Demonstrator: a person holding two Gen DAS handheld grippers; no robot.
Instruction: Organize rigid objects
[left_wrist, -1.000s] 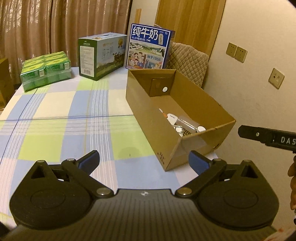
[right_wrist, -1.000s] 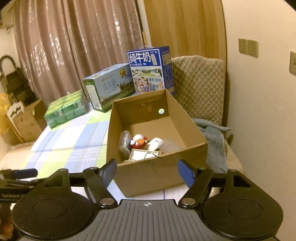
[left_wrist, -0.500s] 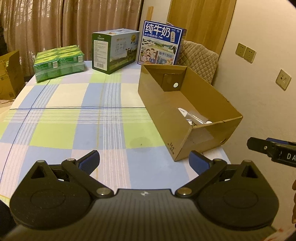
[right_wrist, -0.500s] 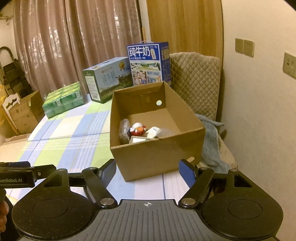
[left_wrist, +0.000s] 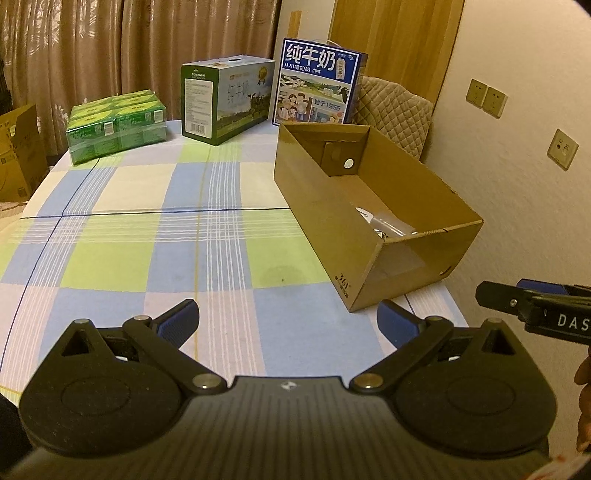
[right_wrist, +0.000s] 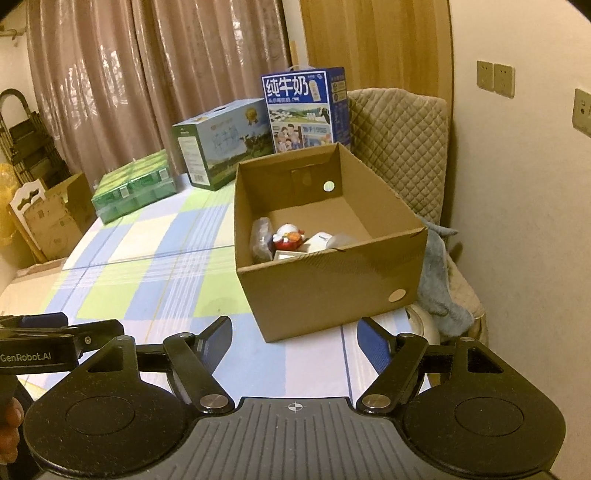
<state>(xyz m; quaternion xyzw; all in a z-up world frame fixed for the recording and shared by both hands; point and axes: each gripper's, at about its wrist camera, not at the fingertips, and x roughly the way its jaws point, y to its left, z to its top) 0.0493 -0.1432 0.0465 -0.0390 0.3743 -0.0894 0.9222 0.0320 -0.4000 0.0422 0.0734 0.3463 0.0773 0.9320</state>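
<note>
Right wrist view looks straight into the cardboard box (right_wrist: 328, 266) and shows what lies at its near end: a red and white toy figure (right_wrist: 288, 236), a dark wrapped item (right_wrist: 260, 240), a white carton (right_wrist: 291, 254) and a clear bottle (right_wrist: 332, 239), all crowded against the front wall. The left wrist view sees the box from its left side, and there only a sliver of the clear bottle (left_wrist: 391, 226) shows above the rim; the toy is hidden.

The right gripper (right_wrist: 293, 341) has its jaws spread with nothing between them, hanging over the tablecloth (right_wrist: 155, 266) just before the box's near wall. The left gripper (left_wrist: 286, 319) is likewise spread and empty, over open cloth to the left of the box.

The box sits at the table's right edge, near the wall; a blue cloth (right_wrist: 439, 280) drapes on the quilted chair (right_wrist: 402, 140) beside it. A blue milk carton box (left_wrist: 317, 88), a green and white box (left_wrist: 225, 99) and a green pack (left_wrist: 116, 123) stand along the far edge. The wide middle of the table lies open.

Compared with a second ago, the box appears a little farther from both cameras and lower in the right view, and less of its contents shows in the left view. Both sets of jaws stay at the same spread.
</note>
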